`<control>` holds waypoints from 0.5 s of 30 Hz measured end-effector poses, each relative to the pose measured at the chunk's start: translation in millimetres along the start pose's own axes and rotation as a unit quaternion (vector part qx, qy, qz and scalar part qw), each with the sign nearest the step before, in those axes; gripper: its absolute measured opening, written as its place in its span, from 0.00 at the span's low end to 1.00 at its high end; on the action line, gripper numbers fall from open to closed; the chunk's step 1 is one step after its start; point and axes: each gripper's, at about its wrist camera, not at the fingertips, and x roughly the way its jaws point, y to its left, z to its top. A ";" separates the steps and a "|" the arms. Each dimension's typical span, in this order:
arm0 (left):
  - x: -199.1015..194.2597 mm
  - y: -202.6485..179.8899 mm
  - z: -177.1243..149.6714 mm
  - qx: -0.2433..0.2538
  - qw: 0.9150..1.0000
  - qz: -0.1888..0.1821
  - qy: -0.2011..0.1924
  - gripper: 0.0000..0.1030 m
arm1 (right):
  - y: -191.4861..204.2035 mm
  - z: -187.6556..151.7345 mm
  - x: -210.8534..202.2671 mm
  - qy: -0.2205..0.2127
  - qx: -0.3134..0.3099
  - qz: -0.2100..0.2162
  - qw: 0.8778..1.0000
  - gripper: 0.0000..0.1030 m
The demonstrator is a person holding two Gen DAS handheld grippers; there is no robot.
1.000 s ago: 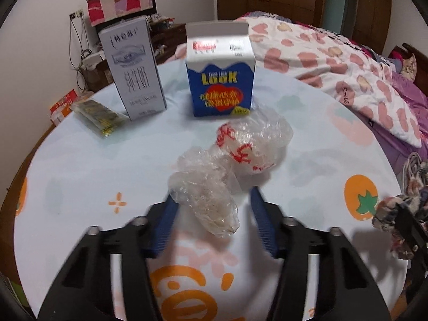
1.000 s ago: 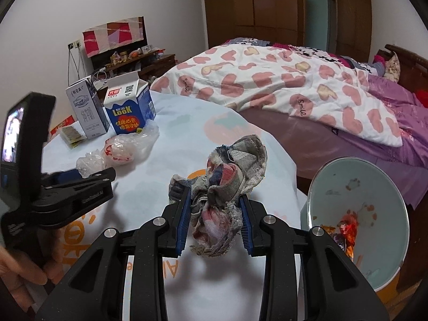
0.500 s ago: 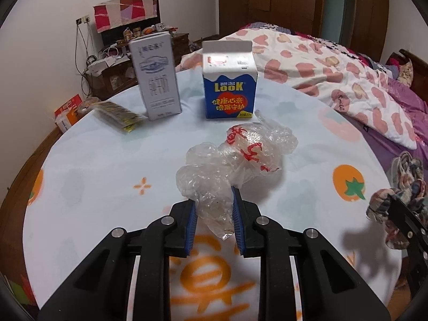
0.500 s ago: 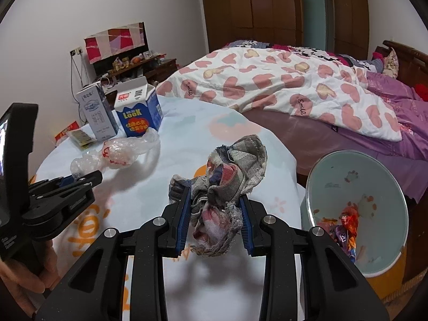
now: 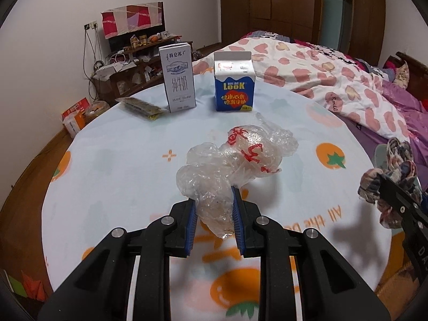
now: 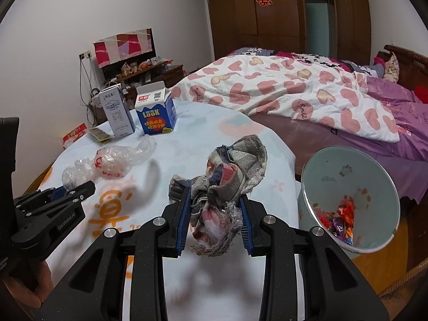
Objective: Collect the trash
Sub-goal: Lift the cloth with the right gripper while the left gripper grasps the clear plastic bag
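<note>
We have the left tool (image 5: 214, 220) pinching the crumpled plastic bag (image 5: 230, 165) above the worktop (image 5: 112, 165), the right tool (image 6: 216, 220) pinching a frayed rag (image 6: 227, 187) near the bin (image 6: 345, 171). Neither is dropped yet; two cartons (image 5: 234, 88) and a wrapper (image 5: 141, 105) remain.

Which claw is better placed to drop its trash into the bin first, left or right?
Probably right. The right claw, shut on the rag, is beside the bin; the left claw with the plastic bag is farther away.
</note>
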 end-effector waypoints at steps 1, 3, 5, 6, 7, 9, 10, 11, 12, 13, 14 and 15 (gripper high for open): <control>-3.0 0.2 -2.8 -0.001 1.000 -0.001 0.000 0.23 | -0.4 -1.6 -3.3 -0.001 0.001 0.000 1.000 0.32; -8.3 0.0 -7.5 -0.001 1.000 -0.001 -0.001 0.23 | -1.2 -4.5 -8.0 -0.002 0.002 0.001 1.000 0.32; -13.2 -1.1 -11.0 -0.001 1.000 0.000 -0.002 0.23 | -0.7 -7.7 -13.4 -0.004 0.003 0.002 1.000 0.32; -17.1 -1.9 -13.4 -0.001 1.000 -0.001 -0.003 0.23 | -0.3 -9.2 -15.9 -0.004 0.002 0.003 1.000 0.32; -19.3 -1.8 -14.8 0.000 1.000 -0.001 -0.005 0.23 | 0.5 -10.9 -19.1 -0.006 0.002 0.004 1.000 0.32; -25.5 -3.1 -17.1 0.002 1.000 -0.001 -0.008 0.23 | 0.7 -13.3 -23.8 -0.008 0.001 0.005 1.000 0.32; -28.6 -3.8 -18.4 0.003 1.000 -0.001 -0.010 0.23 | 1.0 -14.1 -26.4 -0.009 0.000 0.006 1.000 0.32; -31.0 -4.5 -19.5 0.004 1.000 -0.001 -0.012 0.23 | 0.8 -15.0 -28.2 -0.010 0.000 0.007 1.000 0.32; -34.2 -5.1 -21.1 0.005 1.000 0.001 -0.015 0.23 | 0.8 -16.5 -30.4 -0.011 -0.001 0.008 1.000 0.32; -37.2 -5.5 -22.9 0.005 1.000 0.001 -0.017 0.23 | 0.2 -17.5 -32.3 -0.012 -0.001 0.008 1.000 0.32; -40.0 -5.8 -24.3 0.005 1.000 0.001 -0.018 0.23 | -1.1 -18.4 -33.5 -0.012 -0.001 0.008 1.000 0.32; -41.4 -6.3 -25.0 0.004 1.000 0.001 -0.018 0.23 | -1.7 -19.6 -35.8 -0.013 -0.001 0.008 1.000 0.32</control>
